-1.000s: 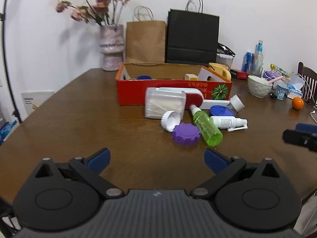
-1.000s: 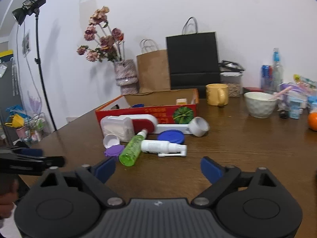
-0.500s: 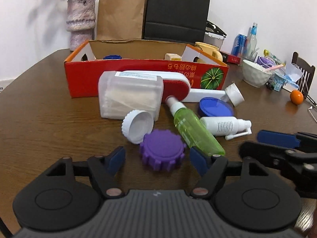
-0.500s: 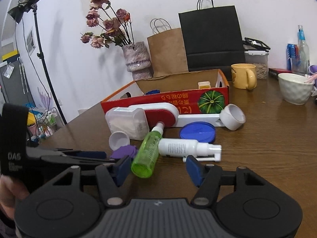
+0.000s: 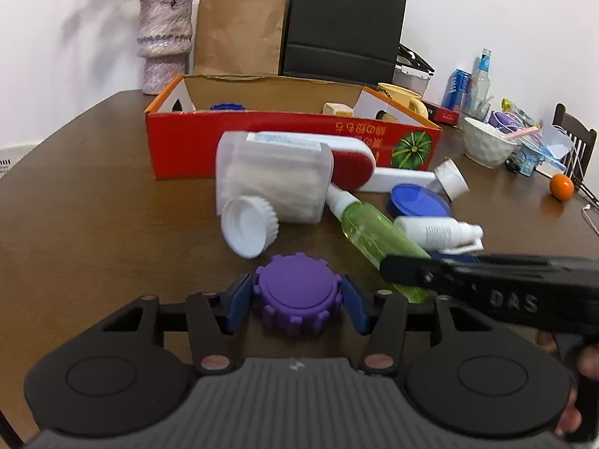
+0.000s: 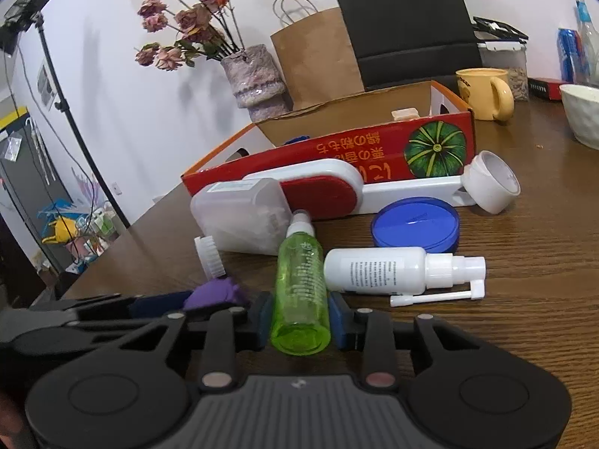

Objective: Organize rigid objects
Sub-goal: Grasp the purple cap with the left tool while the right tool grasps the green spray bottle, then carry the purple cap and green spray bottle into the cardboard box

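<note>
At the back of the brown counter (image 5: 93, 202) stand a purple vase (image 5: 164, 41) of dried flowers (image 6: 179, 18), a brown paper bag (image 5: 239, 30) and a black paper bag (image 5: 342, 26) against the white wall. To the right sit a yellow mug (image 6: 485, 91), a white bowl (image 5: 488, 146), a clear bottle (image 5: 481, 75) and an orange (image 5: 561, 186). A light stand (image 6: 48, 71) rises at the left.

A purple cap (image 5: 295, 299), a translucent green bottle (image 6: 299, 284) and a blue lid (image 6: 415, 224) lay before a red box (image 5: 262, 142) printed with a green pumpkin.
</note>
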`<state>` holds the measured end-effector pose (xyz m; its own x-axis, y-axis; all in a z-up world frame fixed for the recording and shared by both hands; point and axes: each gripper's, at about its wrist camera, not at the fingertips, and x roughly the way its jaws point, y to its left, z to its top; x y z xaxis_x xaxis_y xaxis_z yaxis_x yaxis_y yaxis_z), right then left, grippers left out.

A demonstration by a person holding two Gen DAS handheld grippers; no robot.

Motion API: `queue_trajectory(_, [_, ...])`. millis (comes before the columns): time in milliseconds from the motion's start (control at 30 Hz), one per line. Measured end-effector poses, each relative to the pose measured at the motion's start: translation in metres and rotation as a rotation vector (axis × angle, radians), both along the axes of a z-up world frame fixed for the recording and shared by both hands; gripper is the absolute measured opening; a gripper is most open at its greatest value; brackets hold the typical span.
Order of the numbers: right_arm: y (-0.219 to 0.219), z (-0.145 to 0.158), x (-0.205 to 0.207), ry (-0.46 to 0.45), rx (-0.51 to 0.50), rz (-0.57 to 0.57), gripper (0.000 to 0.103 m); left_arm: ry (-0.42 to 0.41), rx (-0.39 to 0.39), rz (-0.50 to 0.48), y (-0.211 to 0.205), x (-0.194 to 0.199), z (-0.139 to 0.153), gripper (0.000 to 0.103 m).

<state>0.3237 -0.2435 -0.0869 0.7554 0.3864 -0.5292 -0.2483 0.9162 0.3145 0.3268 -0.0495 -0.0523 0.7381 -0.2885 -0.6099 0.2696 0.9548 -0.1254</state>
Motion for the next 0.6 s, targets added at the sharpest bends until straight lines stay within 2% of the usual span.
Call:
queue_trajectory(167, [0.009,0.005,-0.03,-0.019,-0.107,0.012,0.031,0.0,0.019,-0.007,0.011,-0.03,0.002,0.054])
queue_trajectory(333, [0.009,0.006,-0.076,-0.02,-0.115,0.017,0.031,0.008,0.034,-0.01,0.021,-0.059,0.003,0.055])
queue_trajectory(367, [0.01,0.006,-0.081,-0.014,-0.117,0.015,0.031,0.007,0.037,-0.01,0.022,-0.062,0.003,0.057])
queue_trajectory(433, [0.01,0.004,-0.085,-0.014,-0.113,0.006,0.034,0.003,0.041,-0.02,0.021,-0.062,0.001,0.077])
queue_trajectory(467, [0.011,0.004,-0.083,-0.016,-0.112,0.002,0.036,-0.001,0.046,-0.021,0.019,-0.06,0.0,0.078])
queue_trajectory(533, [0.014,0.004,-0.078,-0.026,-0.116,-0.004,0.045,-0.012,0.068,-0.023,0.015,-0.057,-0.002,0.076])
queue_trajectory(600, [0.019,0.005,-0.07,-0.03,-0.139,-0.012,0.046,-0.021,0.079,-0.006,0.014,-0.053,-0.003,0.073])
